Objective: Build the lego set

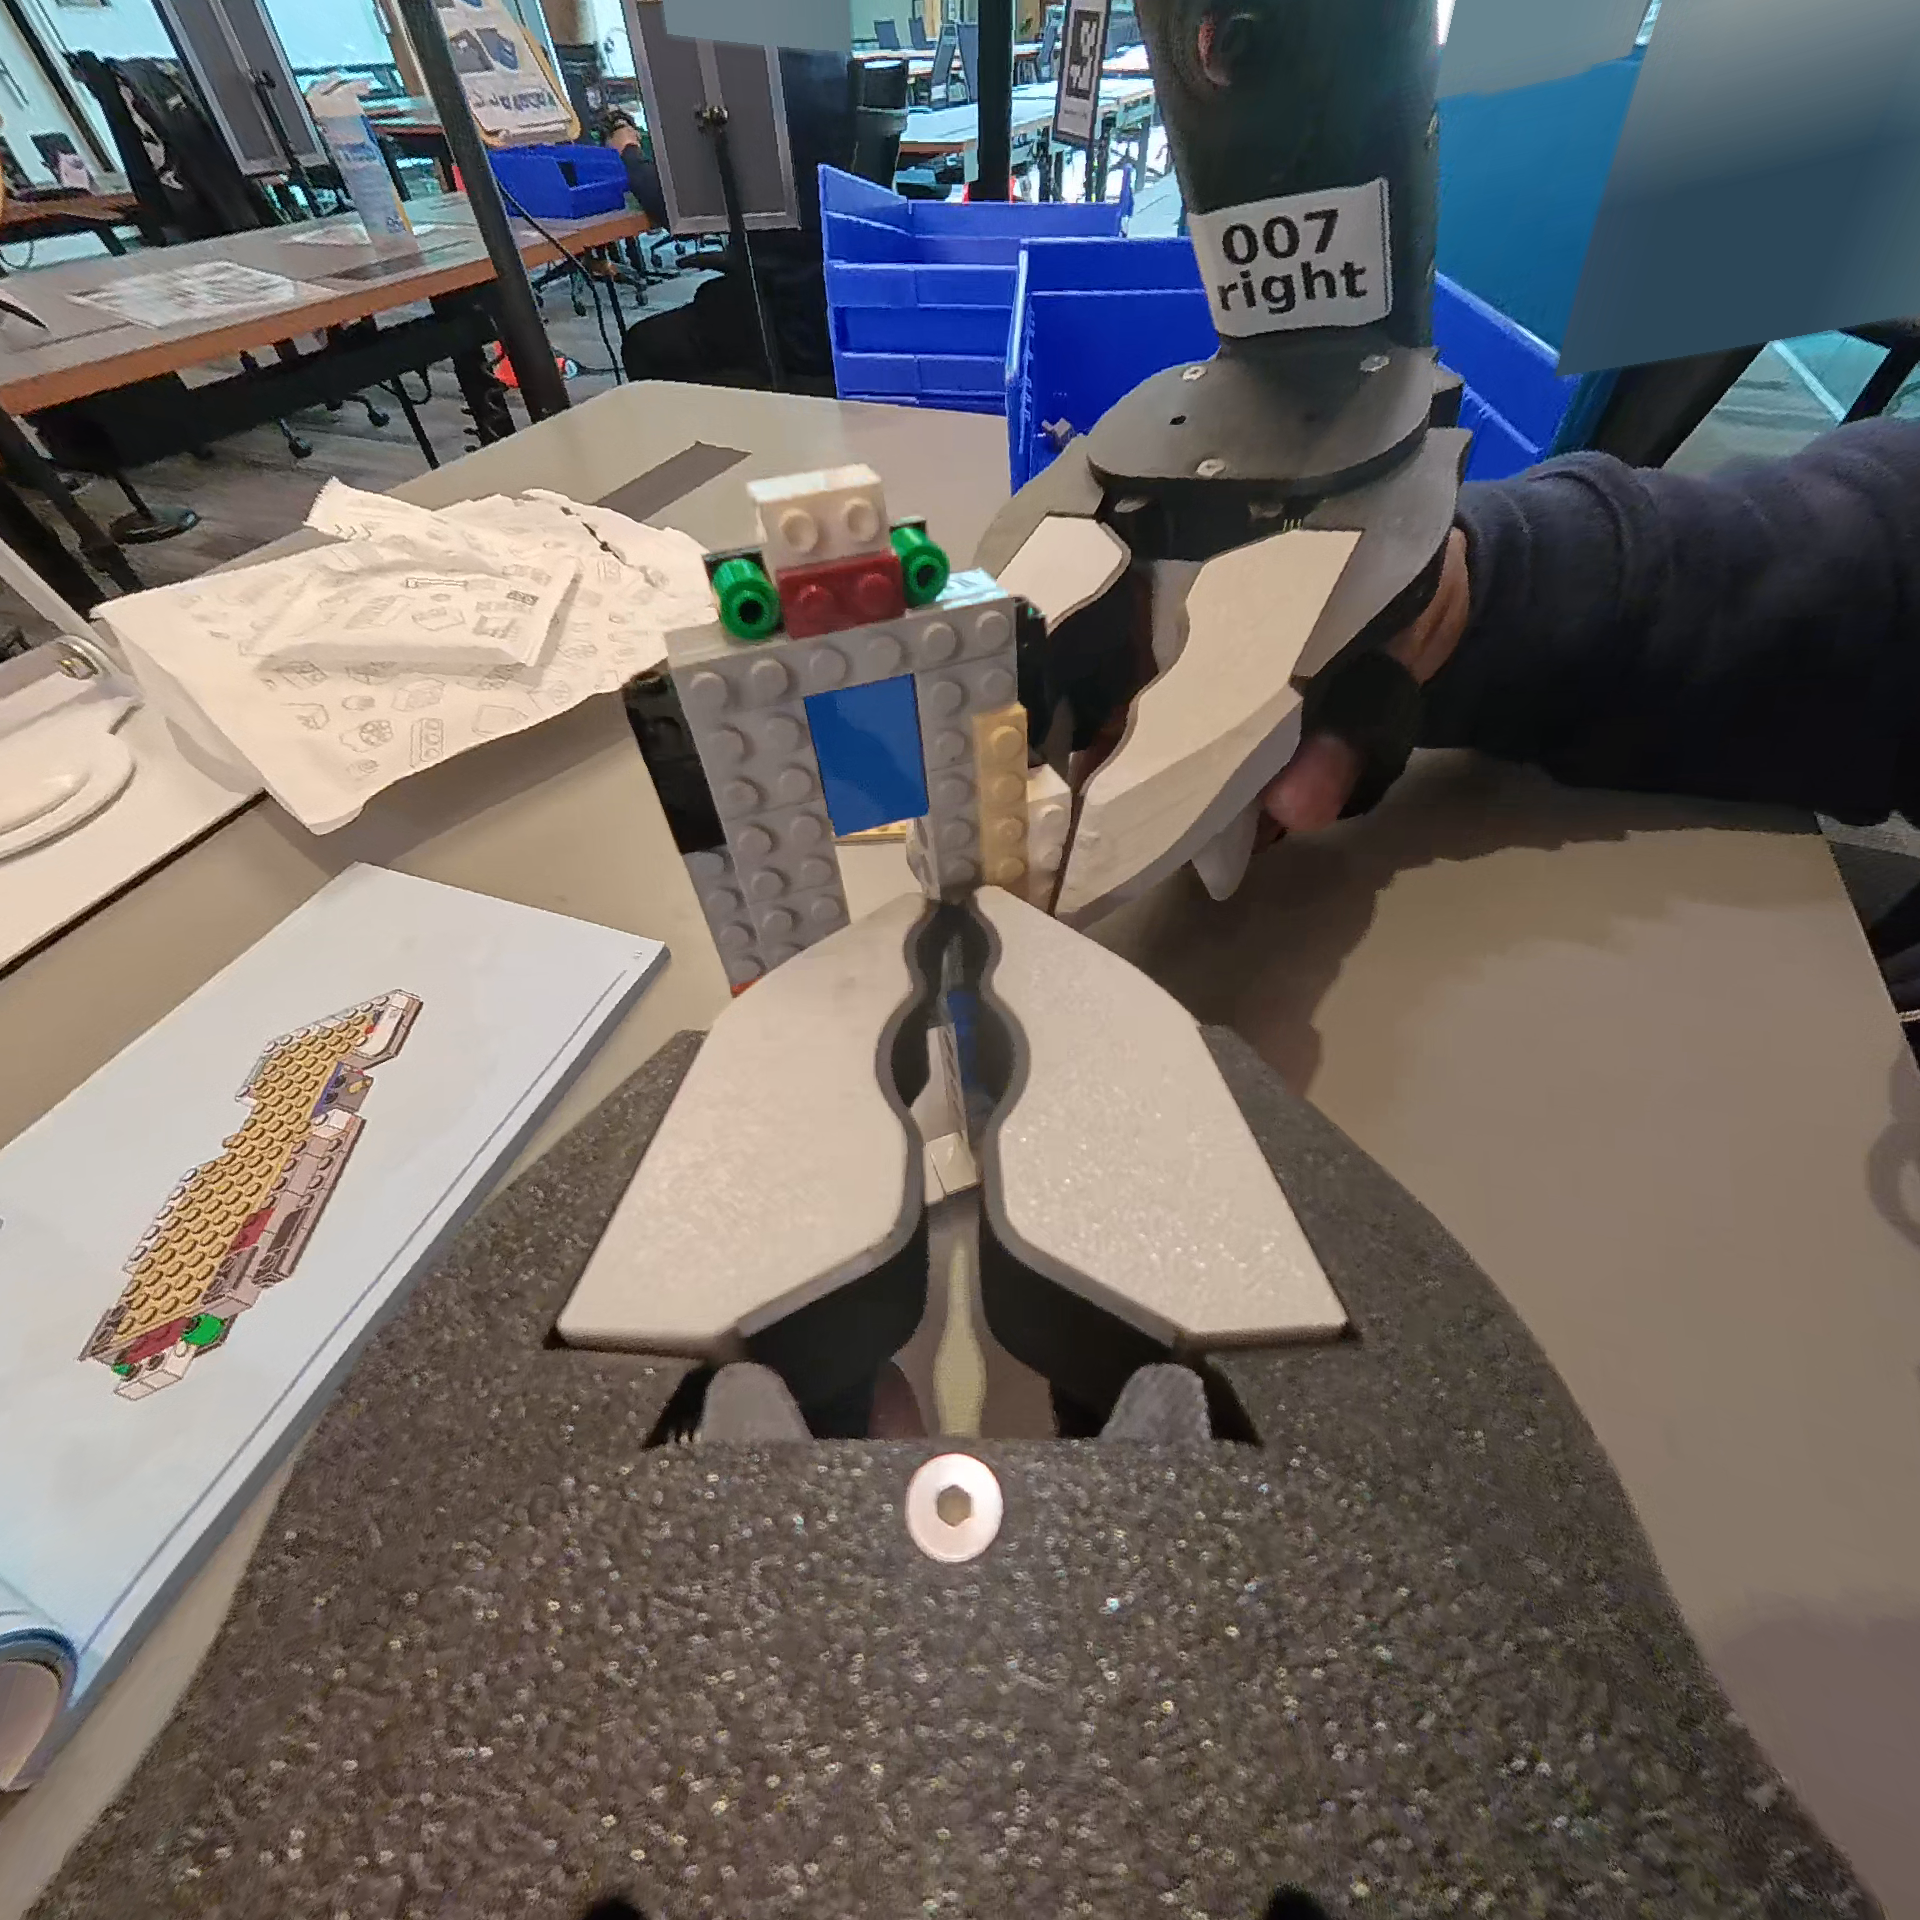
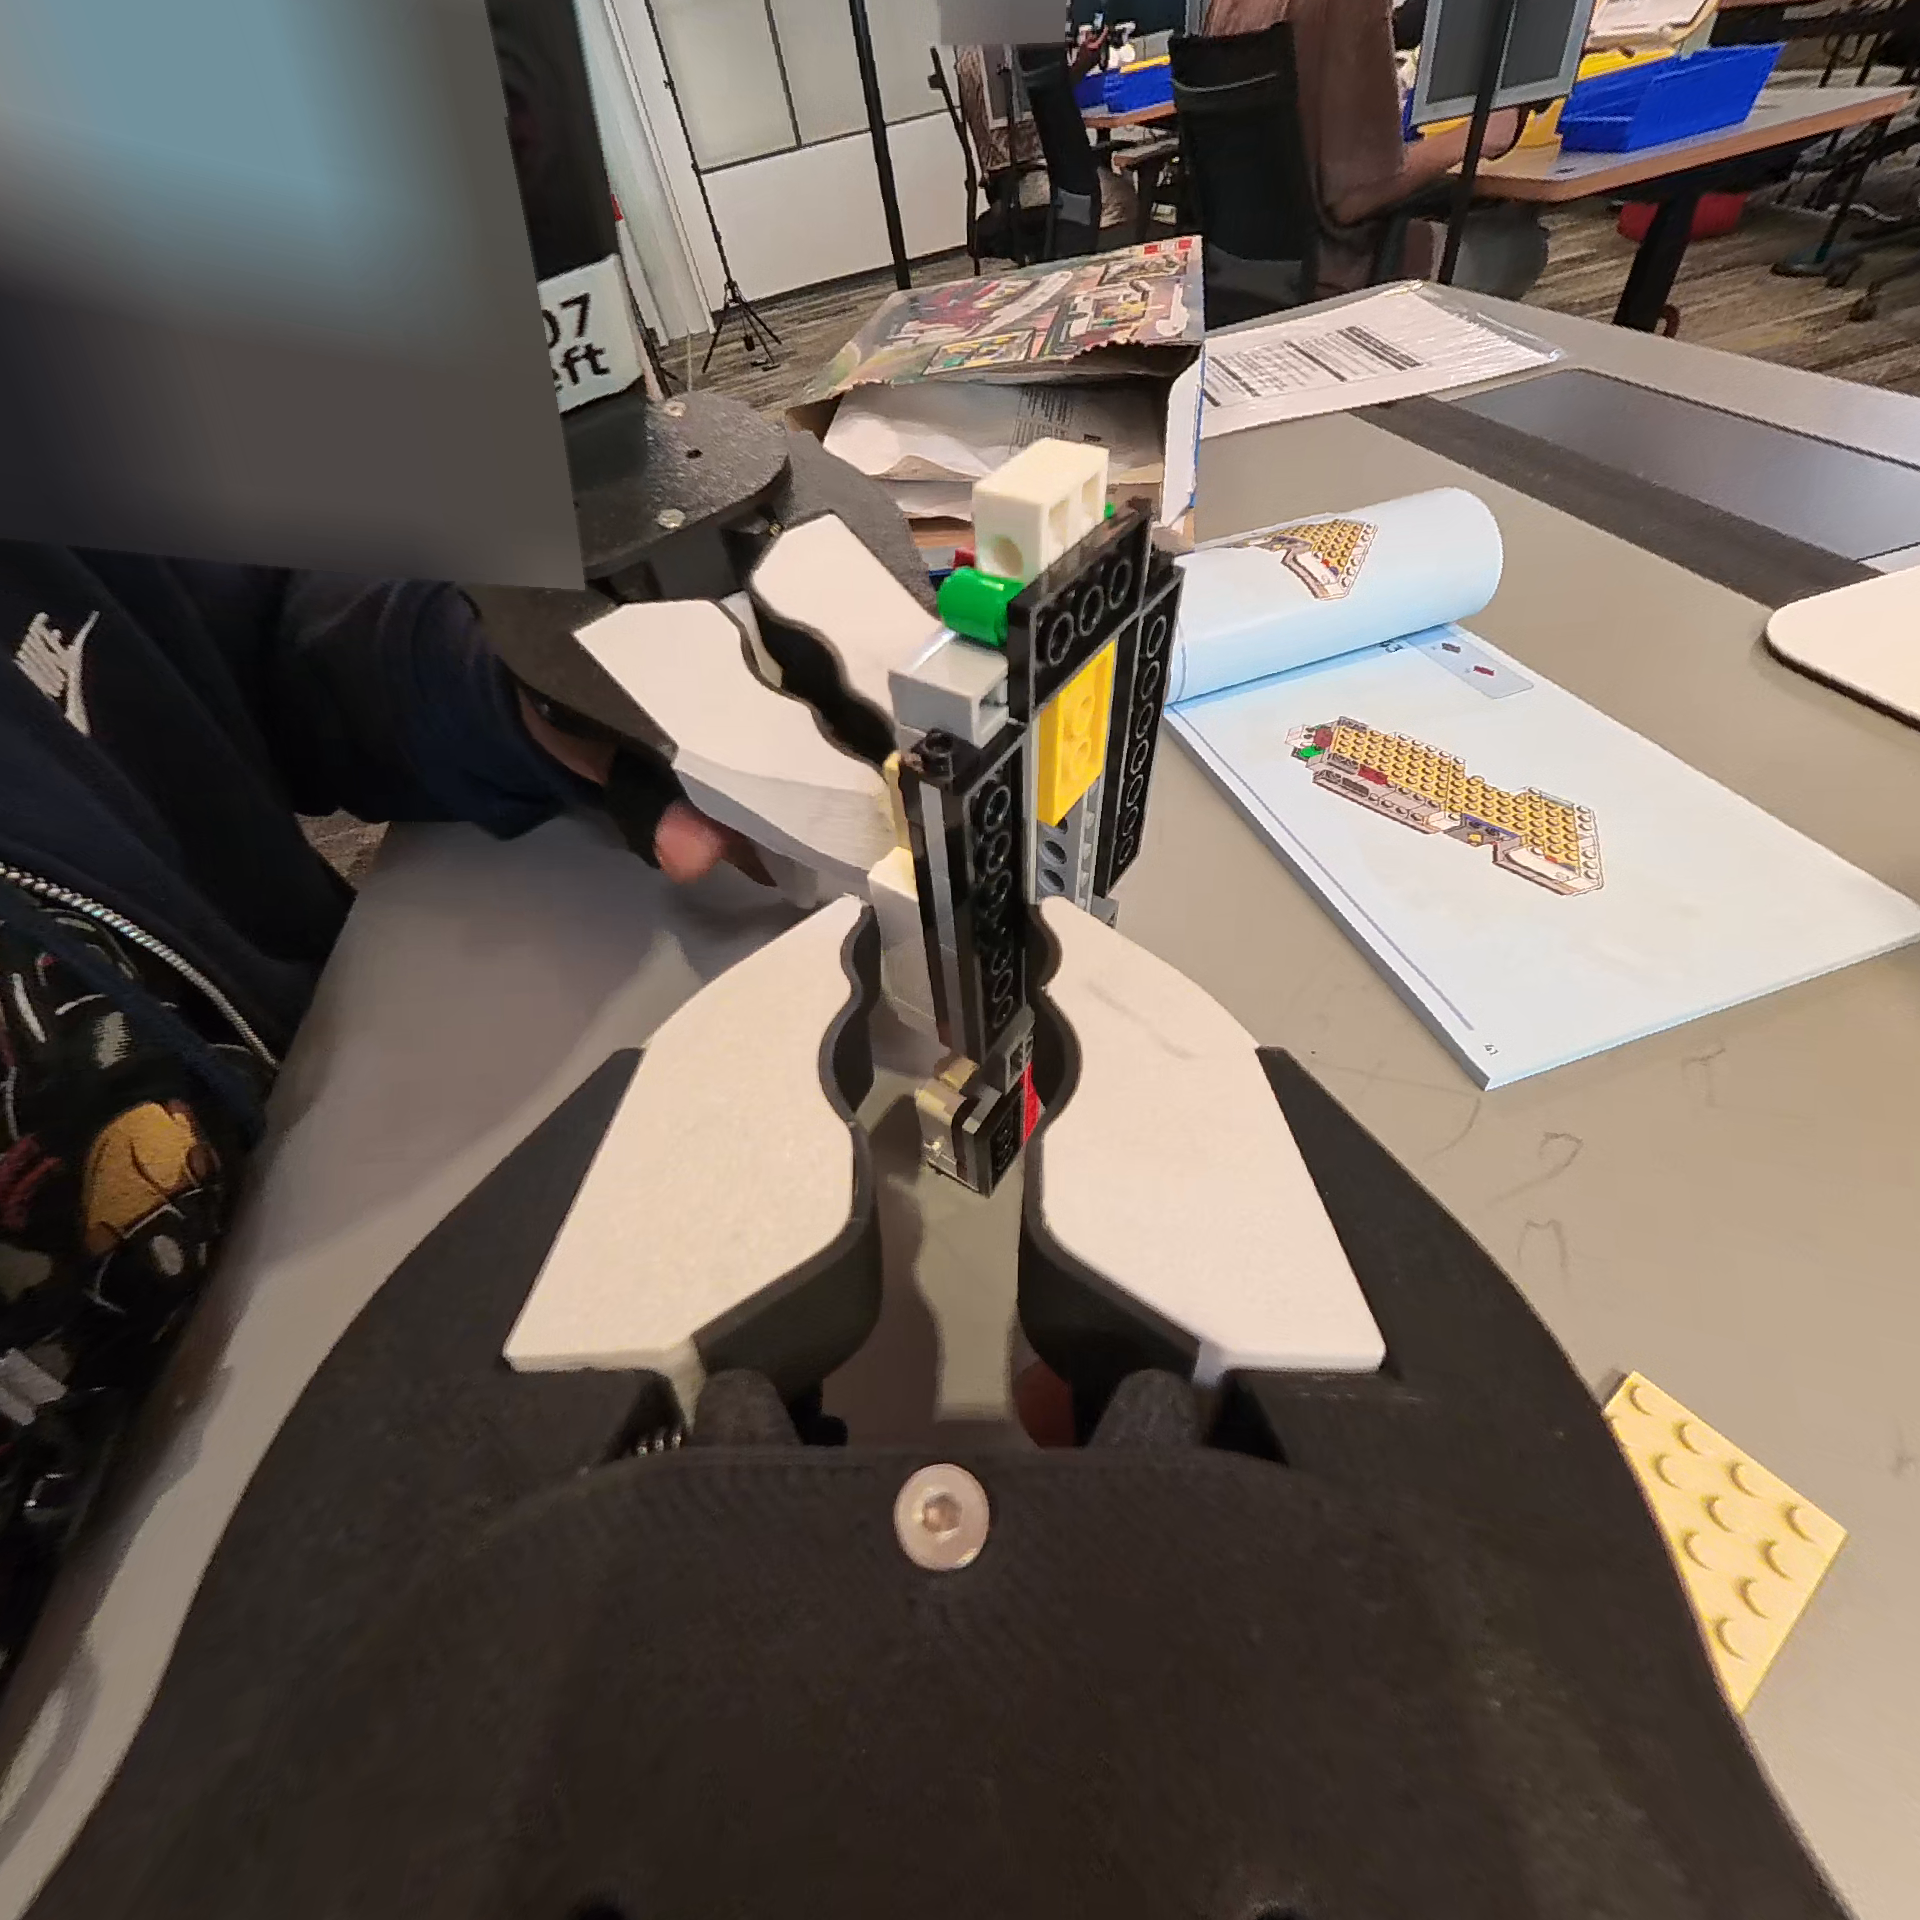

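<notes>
A brick model (image 1: pixel 769 748) stands upright between both grippers: grey studded face, blue panel, red and white bricks and green pegs on top. The right wrist view shows its black back (image 2: pixel 992 831) with a yellow brick. My right gripper (image 2: pixel 951 925) is shut on the model's lower part, with the pads against its sides; it also shows in the left wrist view (image 1: pixel 1075 831). My left gripper (image 1: pixel 951 904) is nearly closed, its tips pinching a thin tan plate (image 1: pixel 1003 790) on the model's side. The right wrist view shows these tips (image 2: pixel 883 764) at the tan edge (image 2: pixel 889 790).
An open instruction booklet (image 1: pixel 312 1143) (image 2: pixel 1507 831) lies beside the model. Crumpled printed paper bags (image 1: pixel 416 623) and blue bins (image 1: pixel 935 291) are behind it. A tan square plate (image 2: pixel 1725 1538) lies on the grey table (image 2: pixel 1558 1195). An opened box (image 2: pixel 1039 343) stands farther back. Only a small space, under 4 cm, lies between the two pairs of fingers.
</notes>
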Motion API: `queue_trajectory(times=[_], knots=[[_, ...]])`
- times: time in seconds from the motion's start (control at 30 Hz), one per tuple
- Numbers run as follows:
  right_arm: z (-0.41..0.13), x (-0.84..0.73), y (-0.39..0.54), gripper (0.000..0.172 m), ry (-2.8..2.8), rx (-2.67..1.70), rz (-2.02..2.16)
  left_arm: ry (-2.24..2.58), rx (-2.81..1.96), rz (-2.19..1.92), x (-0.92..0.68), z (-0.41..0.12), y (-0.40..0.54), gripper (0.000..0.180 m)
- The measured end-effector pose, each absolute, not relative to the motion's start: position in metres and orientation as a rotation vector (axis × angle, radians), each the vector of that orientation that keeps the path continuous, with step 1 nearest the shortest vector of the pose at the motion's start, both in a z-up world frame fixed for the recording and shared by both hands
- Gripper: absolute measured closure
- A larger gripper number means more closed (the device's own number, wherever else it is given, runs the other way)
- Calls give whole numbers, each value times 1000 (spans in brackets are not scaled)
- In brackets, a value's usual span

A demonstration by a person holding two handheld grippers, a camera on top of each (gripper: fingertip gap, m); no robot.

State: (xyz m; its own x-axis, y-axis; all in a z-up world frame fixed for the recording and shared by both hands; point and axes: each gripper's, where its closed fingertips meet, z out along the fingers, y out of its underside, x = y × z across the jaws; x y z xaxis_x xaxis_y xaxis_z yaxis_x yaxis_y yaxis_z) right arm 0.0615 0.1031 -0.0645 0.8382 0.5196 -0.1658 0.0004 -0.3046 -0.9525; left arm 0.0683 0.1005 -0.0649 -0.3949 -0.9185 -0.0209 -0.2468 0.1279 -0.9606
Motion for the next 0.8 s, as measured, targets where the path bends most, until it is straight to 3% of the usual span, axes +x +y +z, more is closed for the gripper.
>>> queue_trajectory(times=[0.37, 0.6, 0.8], knots=[[-61, 67, 101, 146, -350, -1789, 611, 1656, -1014, -1379, 63, -36, 121, 163], [-62, 57, 96, 146, -435, -1759, 662, 1830, -1015, -1565, 66, -60, 124, 132], [-60, 52, 93, 146, -471, -1738, 679, 2016, -952, -1572, 67, -72, 112, 137]])
